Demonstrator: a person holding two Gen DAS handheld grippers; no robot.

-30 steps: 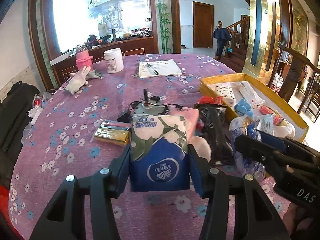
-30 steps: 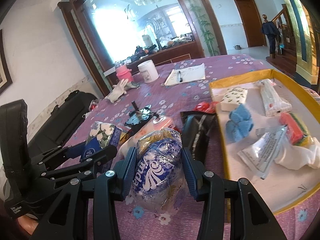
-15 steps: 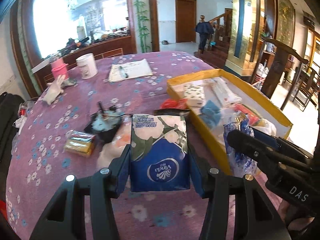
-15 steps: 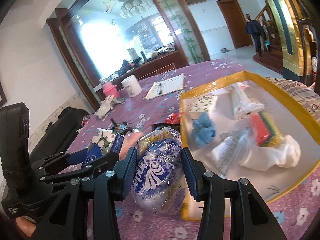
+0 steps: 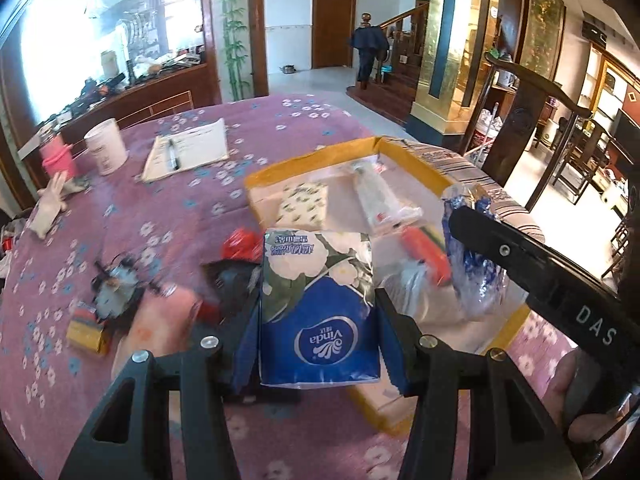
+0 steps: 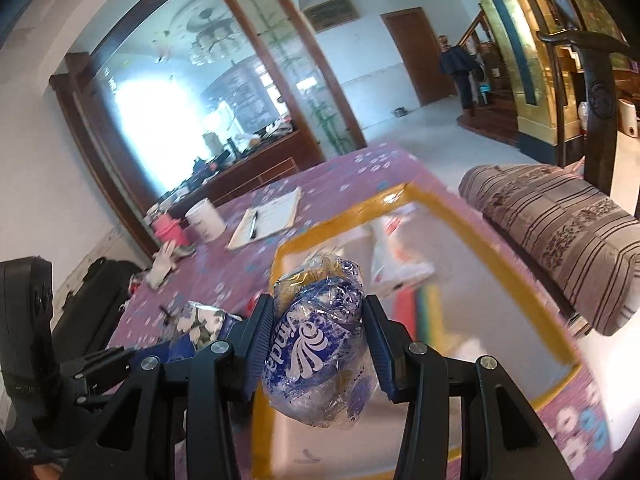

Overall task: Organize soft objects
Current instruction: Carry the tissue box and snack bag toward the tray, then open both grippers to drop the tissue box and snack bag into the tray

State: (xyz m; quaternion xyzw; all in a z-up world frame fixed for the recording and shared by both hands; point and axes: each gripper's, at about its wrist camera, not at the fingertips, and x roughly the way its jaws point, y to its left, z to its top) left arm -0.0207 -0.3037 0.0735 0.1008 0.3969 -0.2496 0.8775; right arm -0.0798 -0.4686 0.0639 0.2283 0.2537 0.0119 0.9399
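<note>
- Tissue pack [image 5: 318, 312] sits clamped in the left gripper [image 5: 316, 344]; carry it over the yellow box [image 5: 308, 158] rim, then release low.
- Right gripper [image 6: 318, 344] pinches the crinkly roll [image 6: 316, 348]; lower it toward the box's near edge, clear of the pack.

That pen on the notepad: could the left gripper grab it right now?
Probably not. The left gripper is shut on the Vinda tissue pack, so its jaws are full. The pen lies on the notepad far across the table, beyond the clutter.
</note>
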